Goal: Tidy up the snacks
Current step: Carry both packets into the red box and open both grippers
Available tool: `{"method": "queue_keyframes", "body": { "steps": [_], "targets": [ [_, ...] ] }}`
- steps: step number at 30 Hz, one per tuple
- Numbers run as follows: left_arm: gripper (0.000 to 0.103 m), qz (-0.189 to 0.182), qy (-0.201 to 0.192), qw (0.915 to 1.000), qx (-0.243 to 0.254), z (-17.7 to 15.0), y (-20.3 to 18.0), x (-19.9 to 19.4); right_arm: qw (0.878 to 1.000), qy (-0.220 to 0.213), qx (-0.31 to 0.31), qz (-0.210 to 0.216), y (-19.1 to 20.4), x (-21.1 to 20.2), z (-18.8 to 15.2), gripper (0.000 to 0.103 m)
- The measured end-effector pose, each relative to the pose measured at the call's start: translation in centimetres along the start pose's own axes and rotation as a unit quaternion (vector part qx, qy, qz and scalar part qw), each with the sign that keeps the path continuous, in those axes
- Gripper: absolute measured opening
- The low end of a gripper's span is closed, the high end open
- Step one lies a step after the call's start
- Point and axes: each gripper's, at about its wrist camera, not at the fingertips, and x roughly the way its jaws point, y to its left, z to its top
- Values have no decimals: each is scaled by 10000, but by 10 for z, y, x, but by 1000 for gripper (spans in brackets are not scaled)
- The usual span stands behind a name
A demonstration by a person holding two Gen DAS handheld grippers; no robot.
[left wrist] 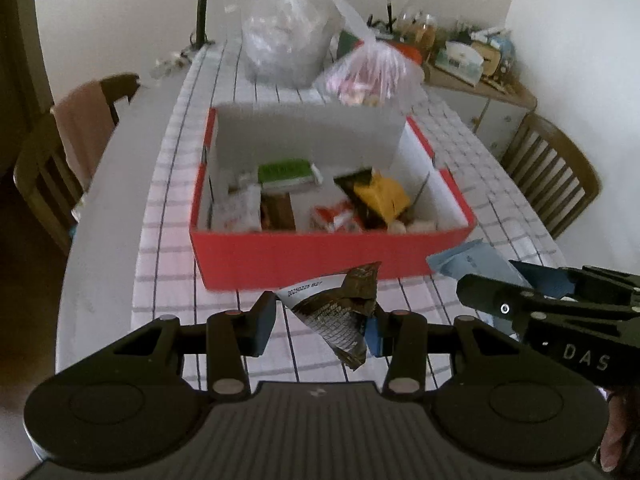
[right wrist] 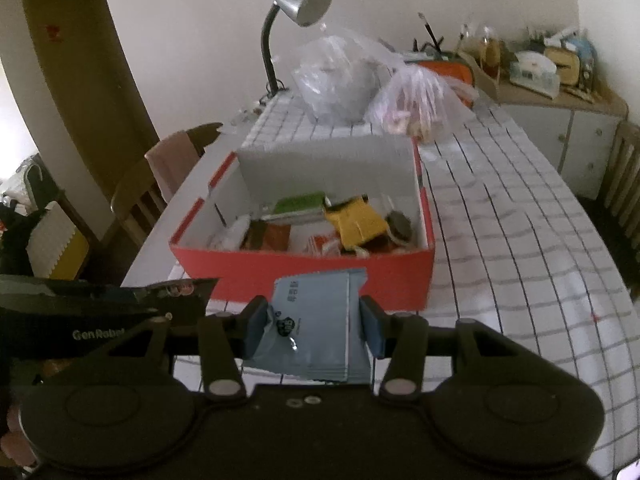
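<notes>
your left gripper (left wrist: 322,322) has its fingers clamped on a dark snack packet (left wrist: 344,312); your right gripper (right wrist: 314,320) pinches a pale blue packet (right wrist: 316,328). both hover just before the red box (left wrist: 320,256), already holding snacks, on the checked surface (right wrist: 520,240).

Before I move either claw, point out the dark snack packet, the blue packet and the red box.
Dark snack packet (left wrist: 340,312), left wrist view, middle of the wrapper.
Blue packet (right wrist: 316,320), right wrist view, centre of its face.
Red box (right wrist: 304,276), right wrist view, near outer wall.
</notes>
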Motion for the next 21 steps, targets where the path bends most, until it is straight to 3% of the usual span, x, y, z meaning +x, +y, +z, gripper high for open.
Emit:
{"method": "queue_keyframes", "body": {
  "steps": [12,21],
  "targets": [
    [44,137,-311,9993,151,50,2,-4,9994,-266,-199,-51,4,9,41,48],
    [44,323,-196,9993,35,88,14,24,9990,-267,-316,-142,-3,39,69,48]
  ]
}}
